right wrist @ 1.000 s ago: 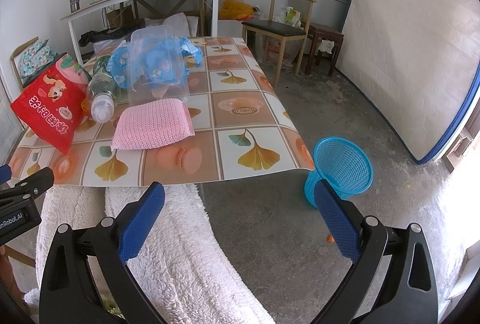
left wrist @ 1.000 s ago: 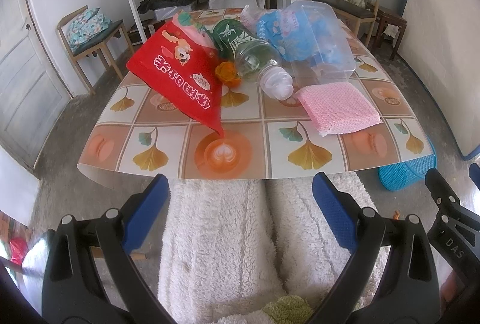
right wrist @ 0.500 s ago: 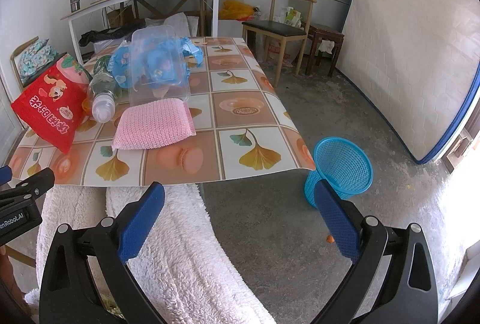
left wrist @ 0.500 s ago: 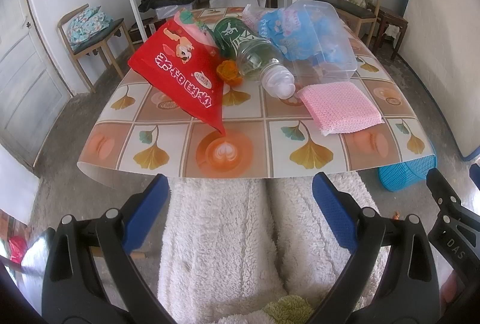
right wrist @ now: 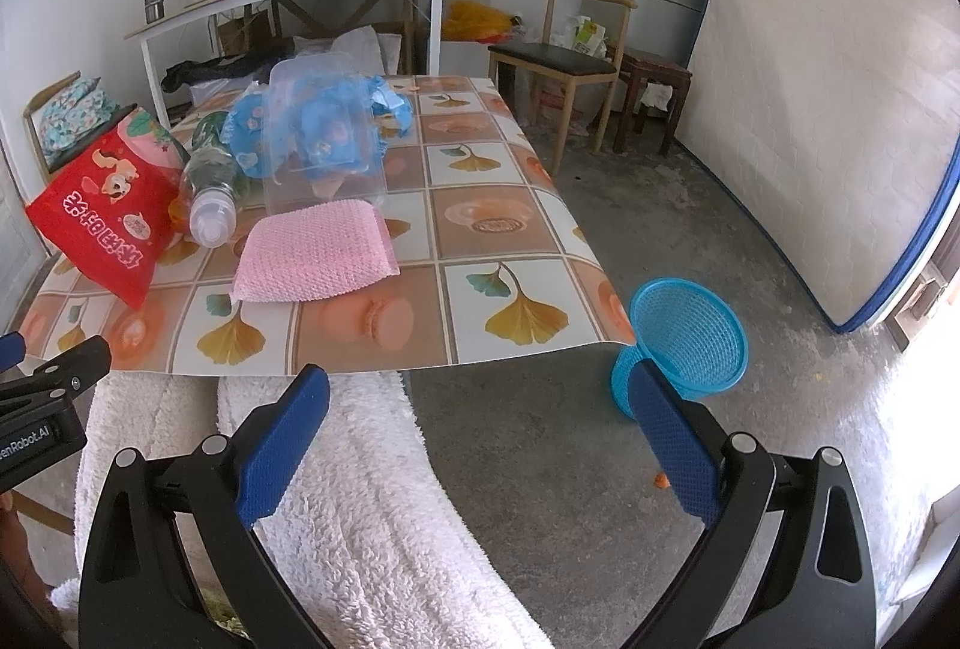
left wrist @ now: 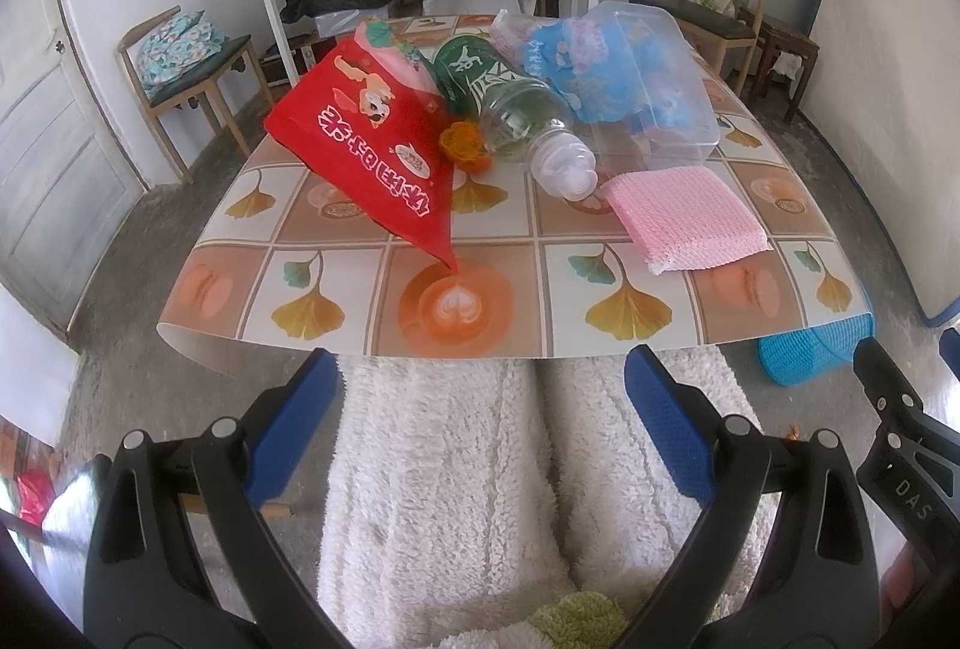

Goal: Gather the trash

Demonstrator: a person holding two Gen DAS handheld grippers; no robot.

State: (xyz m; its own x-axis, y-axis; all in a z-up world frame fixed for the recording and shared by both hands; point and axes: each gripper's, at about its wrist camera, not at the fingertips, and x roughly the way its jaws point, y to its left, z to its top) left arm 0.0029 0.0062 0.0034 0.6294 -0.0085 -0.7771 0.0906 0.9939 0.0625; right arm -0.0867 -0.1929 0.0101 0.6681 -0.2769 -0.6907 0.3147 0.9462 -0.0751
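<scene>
Trash sits heaped on the glossy tiled-pattern tablecloth (left wrist: pixel 630 313) in the upper half of the left wrist view: a crinkly red snack bag (left wrist: pixel 375 163), a clear ribbed plastic bottle (left wrist: pixel 528 129) lying on its side with a green label, a transparent lidded box (left wrist: pixel 654 84) over blue wrappers, and a flat pink waffle-textured cloth (left wrist: pixel 684 217). Mesh blue basket (right wrist: pixel 690 337) stands on the concrete floor at right of the right wrist view. Left gripper (left wrist: pixel 480 427) and right gripper (right wrist: pixel 480 433) hover over fluffy white trousers (left wrist: pixel 444 481), jaws wide apart, holding nothing.
</scene>
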